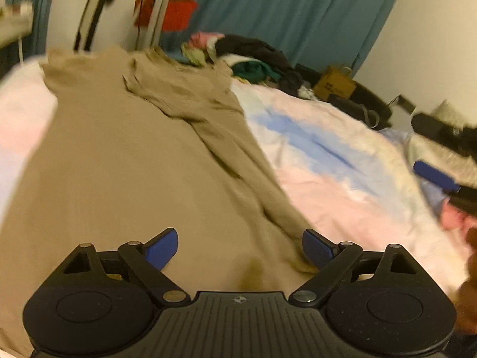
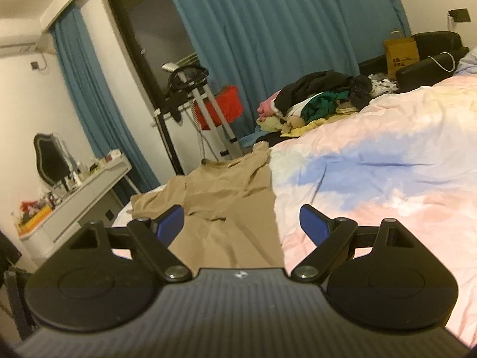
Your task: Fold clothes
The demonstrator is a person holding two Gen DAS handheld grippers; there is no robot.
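Teal curtains [image 2: 268, 29] hung behind a bed [image 2: 387, 164] covered with a pink, white and blue bedspread, and across its near side lay a tan garment [image 1: 119, 164], spread mostly flat with one long sleeve folded inward down its right side. From the left wrist view the left gripper [image 1: 240, 250] hovered just above the lower part of that garment, its blue-padded fingers [image 1: 162, 250] spread wide apart with nothing between them. That view alone also caught the right gripper [image 1: 441, 179] at the far right edge, blurred, with one blue pad showing over the bedspread and part of a hand below it. The right wrist view showed the right gripper [image 2: 241, 223] with its fingers likewise wide apart and empty, raised above the garment's near end, the cloth running away between the pads toward the bed's far corner. Only this view took in the white dressing table [image 2: 89, 185] at the left with a mirror and small clutter on top, the dark doorway, and the upright exercise machine [image 2: 190, 95] with something red behind it. Both views showed a pile of mixed clothes [image 2: 322, 95] at the far side of the bed, well apart from the tan garment, and a brown cardboard box [image 2: 401, 52] beyond it; what the box held could not be seen.
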